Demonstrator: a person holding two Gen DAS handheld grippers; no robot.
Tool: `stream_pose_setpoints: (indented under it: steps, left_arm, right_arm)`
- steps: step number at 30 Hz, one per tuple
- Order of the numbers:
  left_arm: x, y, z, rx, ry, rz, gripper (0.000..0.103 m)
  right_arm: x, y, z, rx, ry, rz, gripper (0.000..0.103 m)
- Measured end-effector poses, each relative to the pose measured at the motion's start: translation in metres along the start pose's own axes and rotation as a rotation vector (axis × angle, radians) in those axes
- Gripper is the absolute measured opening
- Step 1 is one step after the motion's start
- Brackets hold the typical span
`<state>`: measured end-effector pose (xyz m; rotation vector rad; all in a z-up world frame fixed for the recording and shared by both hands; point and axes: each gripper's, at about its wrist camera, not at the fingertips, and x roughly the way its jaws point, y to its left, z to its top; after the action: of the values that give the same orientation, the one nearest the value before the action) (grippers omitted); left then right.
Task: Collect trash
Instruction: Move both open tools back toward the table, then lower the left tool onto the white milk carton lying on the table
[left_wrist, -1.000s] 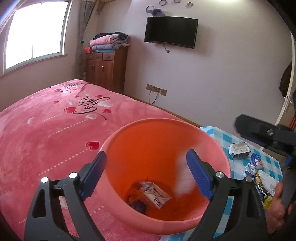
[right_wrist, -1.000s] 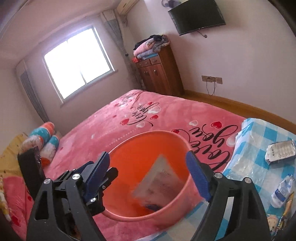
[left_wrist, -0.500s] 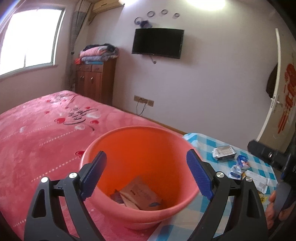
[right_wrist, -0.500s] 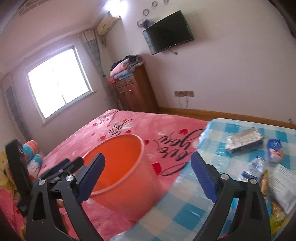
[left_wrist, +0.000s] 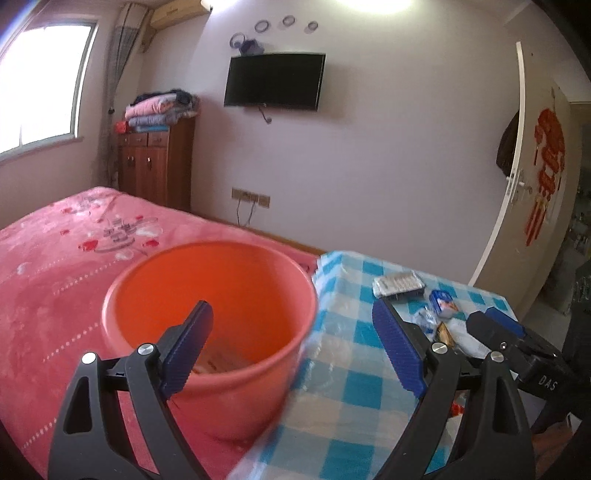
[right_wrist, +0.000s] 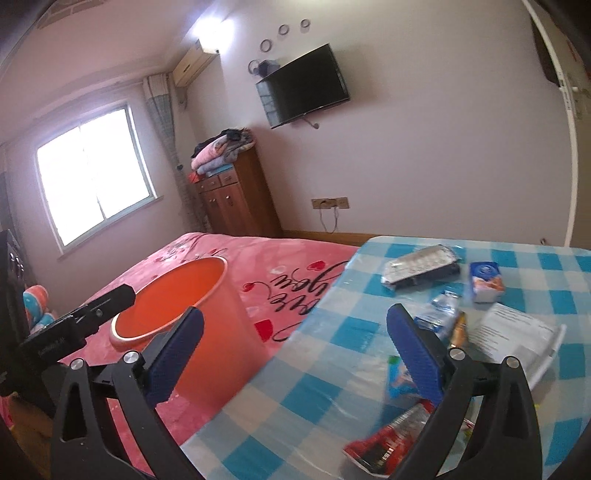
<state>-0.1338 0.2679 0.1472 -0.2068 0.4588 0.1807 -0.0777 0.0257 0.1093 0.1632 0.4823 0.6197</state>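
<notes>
Now both tongs angled down: L tongs (left_wrist: 291, 343) wide, empty; R tongs (right_wrist: 295, 350) opening, empty.

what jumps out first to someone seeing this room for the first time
A big round orange plastic bucket sits on the pink heart-print blanket, right beside a blue-and-white checked tablecloth. Wrappers, a small blue-and-white carton and a silver blister pack litter that cloth.

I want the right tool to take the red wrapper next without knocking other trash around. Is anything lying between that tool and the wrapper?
Nothing visible does. The red wrapper lies on the checked tablecloth just below the right tool, whose jaws are opening with nothing between them. A blue packet lies close beside it.
</notes>
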Motion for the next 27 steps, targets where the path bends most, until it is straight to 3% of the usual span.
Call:
stream_pose_setpoints:
  steps: [6,19,27]
  left_arm:
    - [0.002,-0.015,-0.011,-0.016,0.033,-0.039,0.088]
    - [0.003,-0.081,-0.038,0.19,0.031,-0.024,0.089]
    - [0.021,-0.108,-0.053,0.221,0.117,-0.022,0.088]
  right_arm:
    - [-0.021,-0.015,-0.012,-0.001,-0.027,-0.047,0.098]
    - [-0.051,-0.076,-0.026,0.109,-0.065,-0.087,0.098]
    - [-0.06,-0.121,-0.035,0.166,-0.069,-0.184,0.098]
